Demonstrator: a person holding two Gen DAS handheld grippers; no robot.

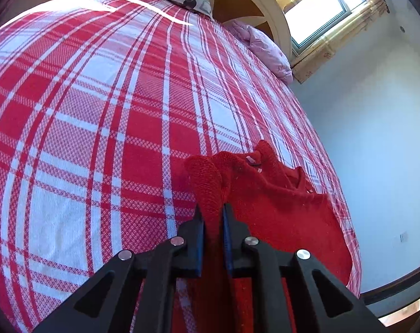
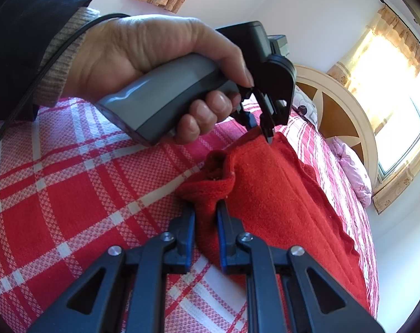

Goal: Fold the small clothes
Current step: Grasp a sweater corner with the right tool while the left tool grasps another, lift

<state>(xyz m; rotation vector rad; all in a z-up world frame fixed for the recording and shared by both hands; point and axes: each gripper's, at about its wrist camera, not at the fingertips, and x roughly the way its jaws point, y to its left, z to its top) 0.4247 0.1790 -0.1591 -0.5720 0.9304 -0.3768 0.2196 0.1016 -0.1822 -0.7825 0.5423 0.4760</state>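
left tongs [image 1: 212,213] tight on red knit garment [image 1: 279,211]

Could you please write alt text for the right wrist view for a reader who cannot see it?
The right gripper pinches a bunched edge of a red knit garment lying on a red-and-white plaid bedspread. Beyond, a hand holds the left gripper, clamped on another edge.

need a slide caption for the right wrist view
Both claws, right claw and left claw, pinch a red knit garment on a red plaid bedspread.
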